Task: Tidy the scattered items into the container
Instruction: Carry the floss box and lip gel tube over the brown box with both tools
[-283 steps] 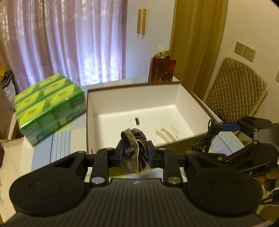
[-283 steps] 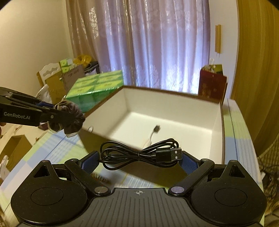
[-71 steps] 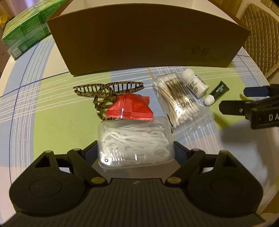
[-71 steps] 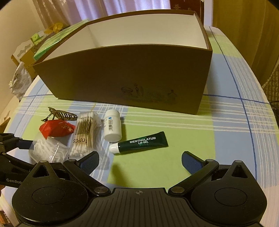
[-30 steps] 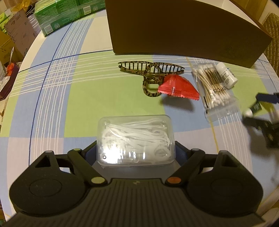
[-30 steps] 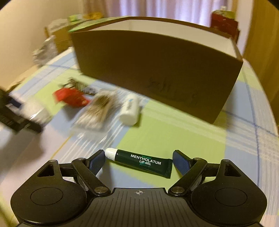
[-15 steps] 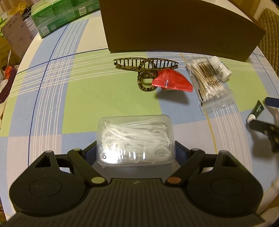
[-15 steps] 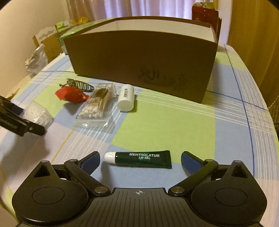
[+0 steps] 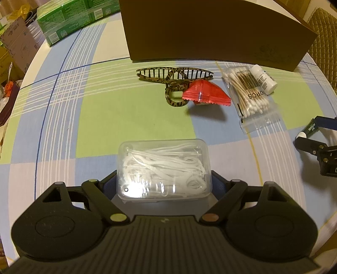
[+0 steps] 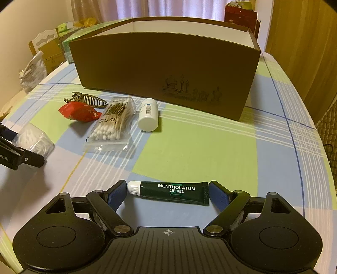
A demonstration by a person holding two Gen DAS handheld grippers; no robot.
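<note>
My left gripper [image 9: 164,185] jaws clamp the floss box [image 9: 163,171] (pads mostly hidden); right gripper [image 10: 168,195] jaws bracket the lip gel tube [image 10: 171,192], contact unclear.

A brown box [image 10: 164,69] with a white inside sits upper centre on a cloth [image 10: 200,143] checked green, blue and white. Leopard-patterned hair claw [image 9: 174,75], red packet [image 9: 207,93], white bottle [image 10: 148,114] at centre; dark green tube [image 10: 174,192], white cap, lower centre; green cartons [image 9: 69,19] upper left
</note>
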